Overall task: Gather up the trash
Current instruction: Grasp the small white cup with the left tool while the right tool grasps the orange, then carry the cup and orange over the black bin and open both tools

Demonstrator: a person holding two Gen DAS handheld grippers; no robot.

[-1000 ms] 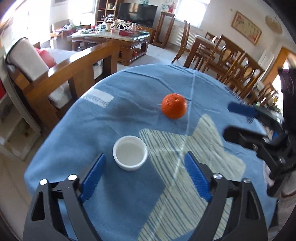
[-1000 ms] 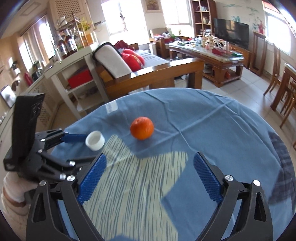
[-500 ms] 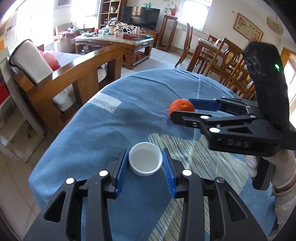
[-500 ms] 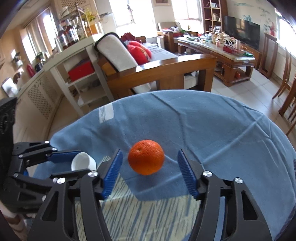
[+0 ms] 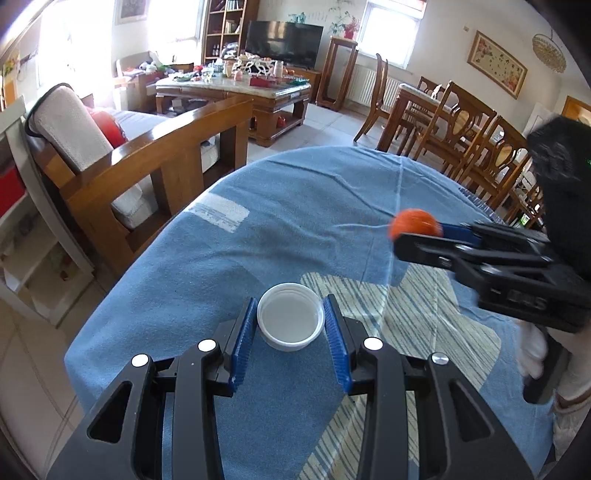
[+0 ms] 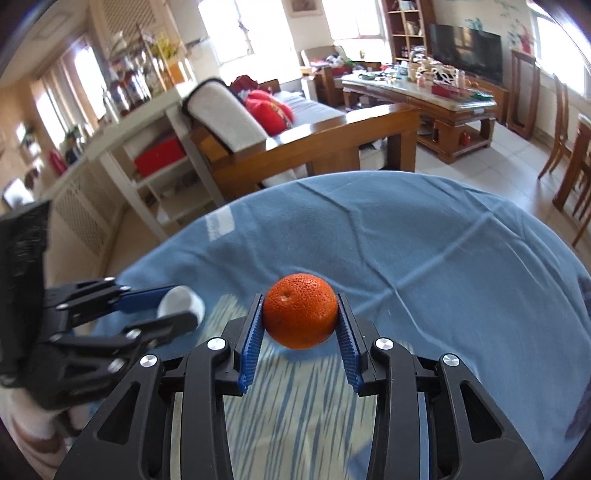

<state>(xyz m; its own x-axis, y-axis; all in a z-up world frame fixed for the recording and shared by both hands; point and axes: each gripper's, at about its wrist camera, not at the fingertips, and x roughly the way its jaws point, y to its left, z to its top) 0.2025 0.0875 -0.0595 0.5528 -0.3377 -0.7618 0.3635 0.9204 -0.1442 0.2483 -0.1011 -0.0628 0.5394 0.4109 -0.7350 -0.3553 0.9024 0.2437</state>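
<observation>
Gripping cap (image 5: 290, 320), orange (image 6: 300, 311), both grippers

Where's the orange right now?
In the right wrist view, the orange sits centre frame between the right hand-held gripper pads, above the blue tablecloth.

A bright living room: a wooden sofa (image 5: 147, 158) with white and red cushions, a cluttered coffee table (image 5: 236, 86), a dark television (image 5: 284, 46) beside a bookshelf (image 5: 225, 26), dining chairs (image 5: 469, 136) on pale tiled floor (image 5: 332, 123), sunlit windows (image 6: 236, 33)
</observation>
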